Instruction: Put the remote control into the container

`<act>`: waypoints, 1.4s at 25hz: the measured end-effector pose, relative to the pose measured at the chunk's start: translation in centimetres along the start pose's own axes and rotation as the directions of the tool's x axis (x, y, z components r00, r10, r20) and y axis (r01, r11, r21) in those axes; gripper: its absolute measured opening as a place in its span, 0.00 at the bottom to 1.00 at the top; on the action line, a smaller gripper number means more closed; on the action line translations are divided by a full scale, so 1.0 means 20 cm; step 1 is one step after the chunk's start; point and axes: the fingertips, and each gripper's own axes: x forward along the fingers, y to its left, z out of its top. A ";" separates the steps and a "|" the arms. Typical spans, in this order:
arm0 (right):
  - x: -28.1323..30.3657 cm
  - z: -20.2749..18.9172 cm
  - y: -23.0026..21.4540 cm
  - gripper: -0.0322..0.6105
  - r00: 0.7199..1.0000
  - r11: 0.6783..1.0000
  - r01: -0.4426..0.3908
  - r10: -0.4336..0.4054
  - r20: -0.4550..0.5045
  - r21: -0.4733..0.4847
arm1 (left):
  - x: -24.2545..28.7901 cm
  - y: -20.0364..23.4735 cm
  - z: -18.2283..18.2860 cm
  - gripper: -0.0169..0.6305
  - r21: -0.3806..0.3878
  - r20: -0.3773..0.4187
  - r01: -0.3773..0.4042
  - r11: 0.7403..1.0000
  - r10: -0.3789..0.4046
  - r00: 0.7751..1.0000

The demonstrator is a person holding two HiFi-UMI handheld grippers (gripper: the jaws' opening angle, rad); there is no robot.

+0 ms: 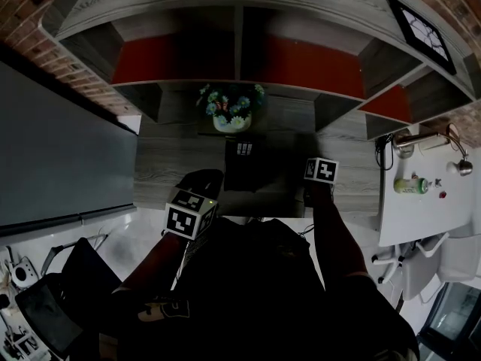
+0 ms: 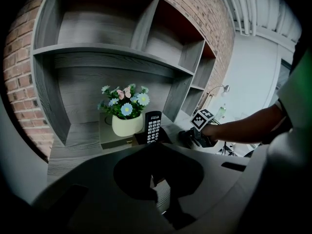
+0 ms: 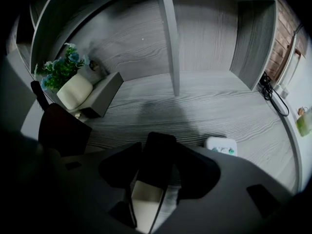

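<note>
Head view, bare desktop (image 1: 161, 164) left of container (image 1: 244, 175)

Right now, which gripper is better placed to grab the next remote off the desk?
Right. The right gripper hangs open over a dark flat thing, likely a remote, and the white remote lies just beside it. The left gripper is on the far side of the container from them.

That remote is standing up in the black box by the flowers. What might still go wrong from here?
The remote stands upright and pokes well above the black container, so a bump could probably tip it out. The flower pot sits right beside that box, so anything reaching in close might knock it.
</note>
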 end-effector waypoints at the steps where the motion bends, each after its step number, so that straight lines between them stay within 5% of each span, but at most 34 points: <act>1: 0.00 0.00 0.00 0.39 1.000 1.000 -0.008 0.008 -0.001 0.011 | 0.00 0.01 0.00 0.04 -0.009 0.000 0.004 1.000 -0.004 1.000; 13: -0.24 0.03 0.07 0.34 0.990 0.997 -0.057 0.049 0.133 0.060 | -0.03 0.01 -0.03 0.04 -0.004 -0.011 0.087 0.996 -0.087 0.996; 25: -0.61 0.06 0.33 0.33 0.933 0.997 -0.073 0.056 0.356 0.035 | -0.10 0.02 -0.06 0.04 0.061 -0.025 0.146 0.987 -0.144 0.989; 35: -0.92 0.21 0.67 0.33 0.835 0.984 -0.153 0.176 0.522 -0.088 | -0.17 0.10 -0.05 0.04 0.070 0.000 0.139 0.988 -0.139 0.990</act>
